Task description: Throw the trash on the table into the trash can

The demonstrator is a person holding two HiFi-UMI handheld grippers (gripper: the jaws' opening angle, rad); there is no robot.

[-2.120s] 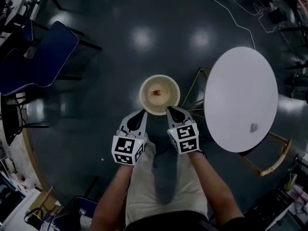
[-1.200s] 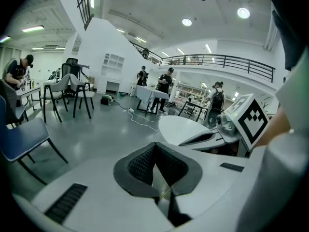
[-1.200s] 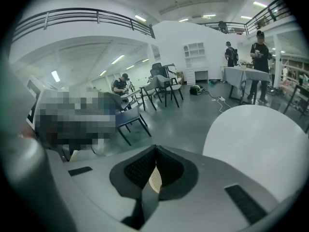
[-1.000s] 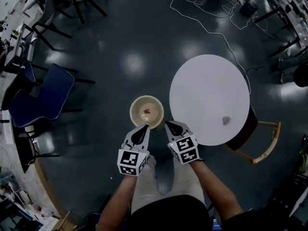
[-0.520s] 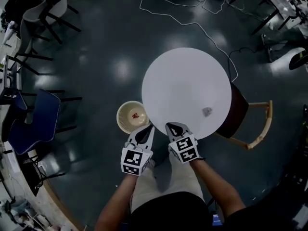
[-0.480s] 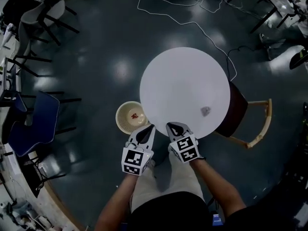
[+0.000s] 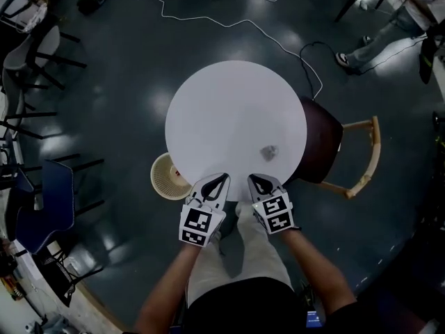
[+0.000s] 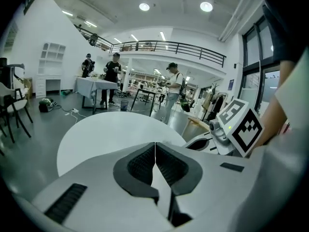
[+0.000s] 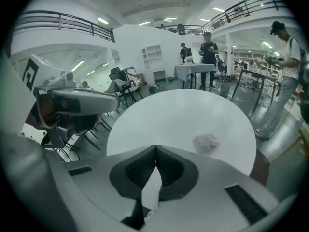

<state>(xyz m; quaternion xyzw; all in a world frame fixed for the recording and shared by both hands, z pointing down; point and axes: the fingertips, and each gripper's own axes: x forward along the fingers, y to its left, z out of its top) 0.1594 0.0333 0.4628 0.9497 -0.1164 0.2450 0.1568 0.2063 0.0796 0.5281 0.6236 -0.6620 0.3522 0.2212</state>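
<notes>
My left gripper and right gripper hover at the near edge of the table. Both have their jaws pressed together on nothing. The wad lies near the table's right edge, ahead and right of the right gripper, which is the nearer one. It shows no long axis. The trash can stands by the left edge.
</notes>
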